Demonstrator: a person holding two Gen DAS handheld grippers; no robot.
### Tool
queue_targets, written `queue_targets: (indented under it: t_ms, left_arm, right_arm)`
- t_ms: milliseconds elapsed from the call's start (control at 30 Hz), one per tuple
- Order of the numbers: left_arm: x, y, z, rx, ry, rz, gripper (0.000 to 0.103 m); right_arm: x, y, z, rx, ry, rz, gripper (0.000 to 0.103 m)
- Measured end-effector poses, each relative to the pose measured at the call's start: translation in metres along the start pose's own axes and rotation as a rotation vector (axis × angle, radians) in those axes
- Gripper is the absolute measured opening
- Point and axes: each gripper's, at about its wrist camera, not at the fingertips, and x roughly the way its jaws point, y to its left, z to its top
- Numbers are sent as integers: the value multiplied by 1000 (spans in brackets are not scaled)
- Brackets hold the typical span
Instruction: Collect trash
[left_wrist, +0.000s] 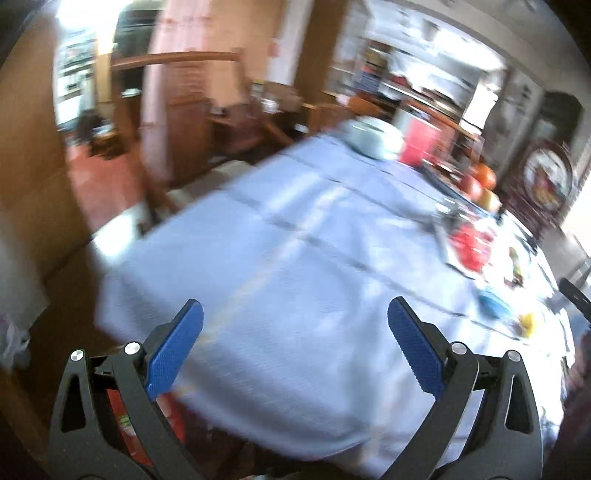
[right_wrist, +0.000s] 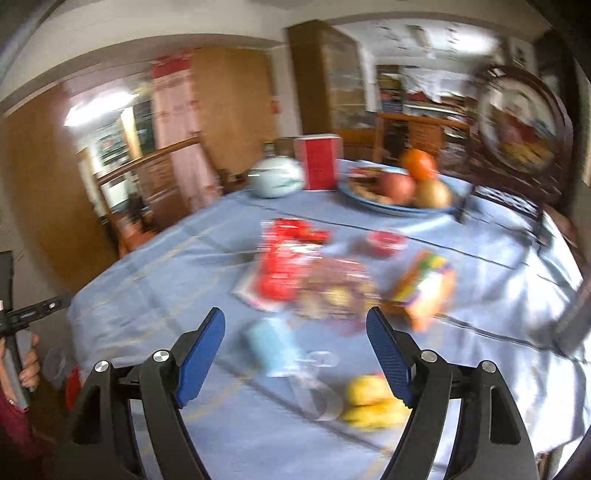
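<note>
Both views are motion-blurred. In the right wrist view, trash lies on the blue tablecloth (right_wrist: 147, 295): a red wrapper (right_wrist: 282, 258), a brown snack packet (right_wrist: 336, 291), a colourful carton (right_wrist: 424, 284), a light blue cup (right_wrist: 271, 345), clear plastic (right_wrist: 317, 391) and yellow peel (right_wrist: 369, 400). My right gripper (right_wrist: 295, 325) is open and empty, above the cup. My left gripper (left_wrist: 295, 314) is open and empty over a bare part of the cloth (left_wrist: 295, 258); the red wrapper (left_wrist: 469, 247) lies at its far right.
A fruit bowl (right_wrist: 399, 192), a red box (right_wrist: 319, 160) and a white round pot (right_wrist: 275, 177) stand at the table's far side. A chair back (right_wrist: 524, 118) stands at the right. A red bag (left_wrist: 125, 424) sits below the table's near left edge.
</note>
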Motion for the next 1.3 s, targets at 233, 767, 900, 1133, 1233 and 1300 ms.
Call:
queue_targets:
  t_ms: [233, 767, 900, 1133, 1233, 1300]
  left_arm:
    - [72, -119, 41, 142, 106, -188, 96]
    - [223, -244, 56, 193, 275, -311, 87]
    - [211, -236, 58, 227, 244, -364, 50]
    - [193, -222, 68, 202, 197, -432, 31]
    - [181, -208, 73, 199, 157, -433, 31]
    - [180, -195, 76, 172, 154, -429, 31]
  right_arm:
    - [32, -82, -16, 248, 65, -60, 78]
    - [22, -112, -15, 378, 24, -89, 78]
    - [26, -112, -17, 375, 40, -107, 79]
    - [30, -115, -21, 366, 52, -148, 79]
    - [32, -115, -23, 371, 65, -148, 79]
    - [32, -114, -23, 367, 66, -151, 79]
